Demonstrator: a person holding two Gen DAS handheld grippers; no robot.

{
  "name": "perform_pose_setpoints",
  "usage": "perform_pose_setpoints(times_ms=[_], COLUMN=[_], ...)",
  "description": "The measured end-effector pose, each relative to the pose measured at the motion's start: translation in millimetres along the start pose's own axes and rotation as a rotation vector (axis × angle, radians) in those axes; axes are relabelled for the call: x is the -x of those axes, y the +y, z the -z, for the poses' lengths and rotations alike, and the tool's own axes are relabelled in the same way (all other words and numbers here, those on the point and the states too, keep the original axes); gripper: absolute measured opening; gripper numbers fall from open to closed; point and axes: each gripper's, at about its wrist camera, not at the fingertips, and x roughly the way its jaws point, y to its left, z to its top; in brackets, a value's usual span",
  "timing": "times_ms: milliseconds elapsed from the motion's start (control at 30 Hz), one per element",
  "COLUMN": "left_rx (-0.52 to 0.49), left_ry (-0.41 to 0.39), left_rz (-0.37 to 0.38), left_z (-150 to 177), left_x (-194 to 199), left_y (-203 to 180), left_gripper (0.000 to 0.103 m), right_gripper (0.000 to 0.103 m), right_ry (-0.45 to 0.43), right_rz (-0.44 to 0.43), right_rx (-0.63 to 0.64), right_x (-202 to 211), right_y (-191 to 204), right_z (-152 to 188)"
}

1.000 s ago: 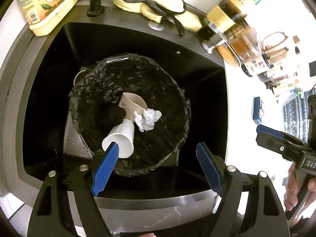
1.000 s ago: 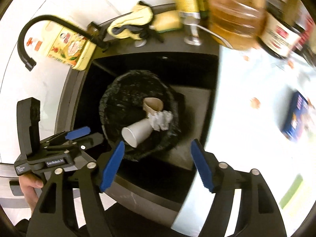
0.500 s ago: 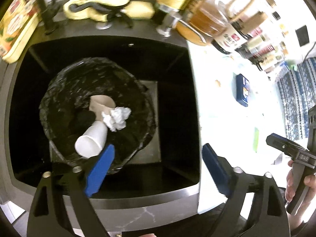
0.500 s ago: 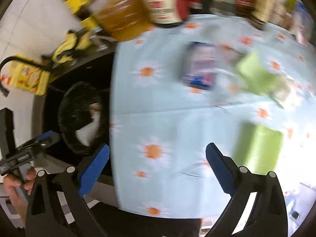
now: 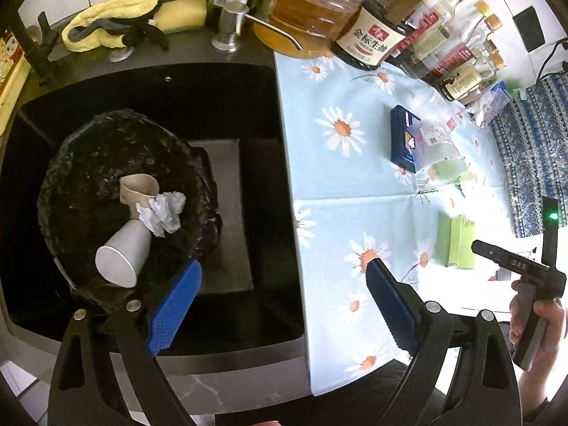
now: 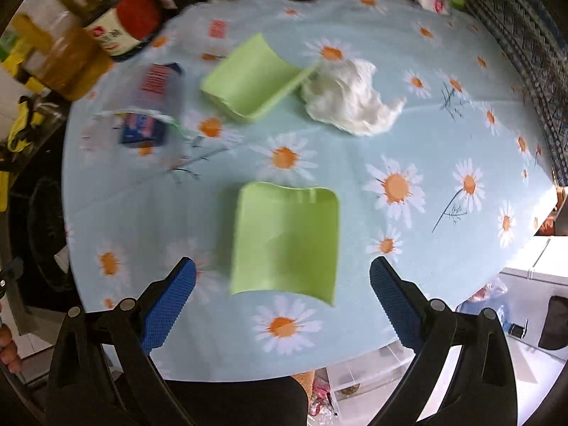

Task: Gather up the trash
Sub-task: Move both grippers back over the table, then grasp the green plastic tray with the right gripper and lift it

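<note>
A bin lined with a black bag (image 5: 88,149) stands in the dark sink and holds a white paper cup (image 5: 122,254), a brown cup (image 5: 136,188) and a crumpled tissue (image 5: 165,211). My left gripper (image 5: 284,301) hangs open and empty over the sink's right edge. On the daisy tablecloth lie a green card piece (image 6: 285,239), a second bent green piece (image 6: 254,76), a crumpled white tissue (image 6: 349,97) and a clear plastic cup (image 6: 147,113) on its side in front of a blue box. My right gripper (image 6: 282,303) is open and empty, just above the nearer green piece.
Oil and sauce bottles (image 5: 362,32) line the table's far edge. A yellow cloth (image 5: 113,17) and a soap pump (image 5: 229,25) sit behind the sink. The blue box (image 5: 403,138) lies mid-table. A hand (image 5: 539,323) holds the right gripper's handle at the lower right.
Both grippers swung right, away from the bin. The right one left the sink and now looks down at the table. Both jaws opened wider.
</note>
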Motion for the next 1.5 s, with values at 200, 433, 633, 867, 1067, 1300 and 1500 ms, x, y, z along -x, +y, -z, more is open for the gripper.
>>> perform_pose_setpoints(times_ms=[200, 433, 633, 867, 1067, 1300, 1500], left_rx=[0.008, 0.028, 0.030, 0.011, -0.018, -0.065, -0.093], left_ry=[0.018, 0.030, 0.033, 0.026, 0.013, -0.016, -0.028], left_rz=[-0.019, -0.051, -0.057, -0.059, -0.059, -0.061, -0.068], left_z=[5, 9, 7, 1, -6, -23, -42], left_x=[-6, -10, -14, -20, -25, -28, -36], left_y=[-10, -15, -29, -56, -87, -130, -168], left_gripper=[0.091, 0.091, 0.091, 0.091, 0.091, 0.091, 0.091], right_gripper=[0.097, 0.087, 0.069, 0.066, 0.066, 0.066, 0.066], right_ry=[0.063, 0.079, 0.090, 0.064, 0.039, 0.001, -0.034], right_rz=[-0.013, 0.012, 0.013, -0.005, -0.042, -0.077, -0.132], right_rx=[-0.018, 0.017, 0.077, 0.130, 0.173, 0.232, 0.274], right_x=[-30, -43, -46, -32, -8, 16, 33], right_y=[-8, -6, 0, -9, -23, -42, -64], right_z=[-5, -9, -6, -4, -4, -5, -23])
